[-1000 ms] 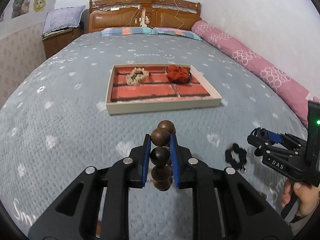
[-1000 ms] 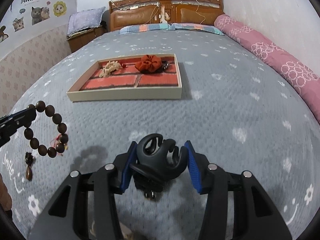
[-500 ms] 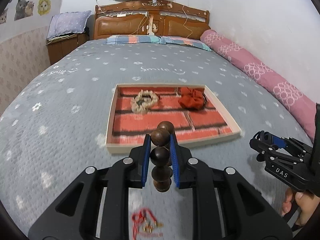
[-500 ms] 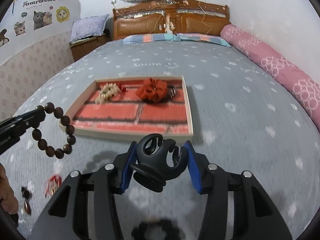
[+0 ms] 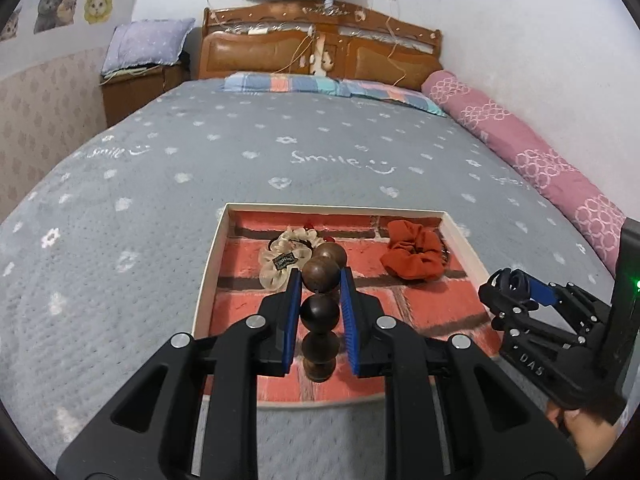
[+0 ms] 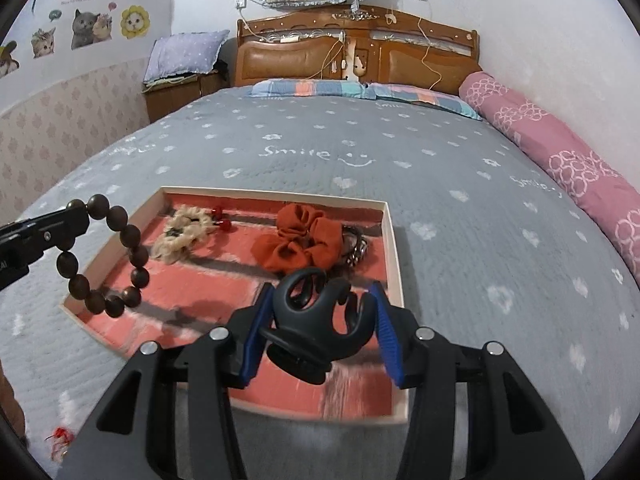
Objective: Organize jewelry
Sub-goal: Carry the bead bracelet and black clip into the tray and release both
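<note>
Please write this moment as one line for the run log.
left claw: shut on bracelet | right claw: shut on hair clip | both over tray | tray holds two scrunchies

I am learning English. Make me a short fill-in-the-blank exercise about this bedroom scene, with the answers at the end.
1. The left gripper holds a bracelet of dark wooden ____.
2. The right gripper holds a black hair ____.
3. The tray lies on a grey ____.
4. The orange scrunchie lies ____ the tray.

Answers: beads; clip; bedspread; inside
</note>
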`<state>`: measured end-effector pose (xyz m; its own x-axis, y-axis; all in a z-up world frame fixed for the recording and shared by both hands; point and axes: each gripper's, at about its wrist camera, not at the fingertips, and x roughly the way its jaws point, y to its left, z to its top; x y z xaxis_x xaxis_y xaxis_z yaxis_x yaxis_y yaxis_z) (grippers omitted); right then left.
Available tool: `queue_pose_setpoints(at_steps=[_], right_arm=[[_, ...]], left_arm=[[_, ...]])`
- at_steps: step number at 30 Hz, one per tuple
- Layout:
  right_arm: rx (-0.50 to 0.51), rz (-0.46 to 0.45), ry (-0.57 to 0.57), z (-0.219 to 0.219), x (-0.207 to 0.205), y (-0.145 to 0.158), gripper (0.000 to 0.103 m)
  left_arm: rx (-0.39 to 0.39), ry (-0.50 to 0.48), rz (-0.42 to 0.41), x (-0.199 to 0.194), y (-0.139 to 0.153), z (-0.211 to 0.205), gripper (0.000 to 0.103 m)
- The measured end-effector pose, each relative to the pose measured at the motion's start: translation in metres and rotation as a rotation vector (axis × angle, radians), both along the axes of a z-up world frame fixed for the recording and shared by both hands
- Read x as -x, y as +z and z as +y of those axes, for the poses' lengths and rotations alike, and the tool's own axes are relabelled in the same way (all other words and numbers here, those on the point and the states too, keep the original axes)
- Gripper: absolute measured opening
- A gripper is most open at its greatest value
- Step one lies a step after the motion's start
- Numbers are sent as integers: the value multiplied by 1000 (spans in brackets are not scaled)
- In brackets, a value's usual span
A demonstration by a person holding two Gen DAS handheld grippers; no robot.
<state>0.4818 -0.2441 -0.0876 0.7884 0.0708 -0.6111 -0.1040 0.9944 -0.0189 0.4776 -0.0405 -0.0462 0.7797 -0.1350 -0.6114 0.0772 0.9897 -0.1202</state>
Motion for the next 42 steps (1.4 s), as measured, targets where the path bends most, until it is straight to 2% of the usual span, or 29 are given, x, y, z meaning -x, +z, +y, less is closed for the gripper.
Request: queue_pose_setpoints(at_steps=[9, 16, 20, 24, 30, 37, 40, 42], right_arm=[[35, 57, -19, 2, -45, -24, 48], [52, 79, -50, 5, -58, -39, 48], [48, 100, -61, 6, -65, -51, 48], [50, 103, -66, 7, -67, -52, 48], [45, 112, -72, 6, -69, -54, 48], [45, 124, -68, 5, -71, -55, 48], [44, 125, -65, 5, -70, -55, 49], [40, 130, -64, 5, -69, -55, 50]], left_arm=[[-48, 30, 51, -42, -29, -5, 18], [-78, 42, 52, -51, -38, -5, 18], [-74, 89, 77, -58, -47, 5, 18], [-44, 112, 101, -64, -57, 18, 18], [-103, 116, 110, -68, -69, 12, 18], [-110, 129, 121, -71, -76, 14, 19], [-108, 126, 124, -71, -77, 14, 26], [-107, 129, 119, -70, -76, 15, 36]])
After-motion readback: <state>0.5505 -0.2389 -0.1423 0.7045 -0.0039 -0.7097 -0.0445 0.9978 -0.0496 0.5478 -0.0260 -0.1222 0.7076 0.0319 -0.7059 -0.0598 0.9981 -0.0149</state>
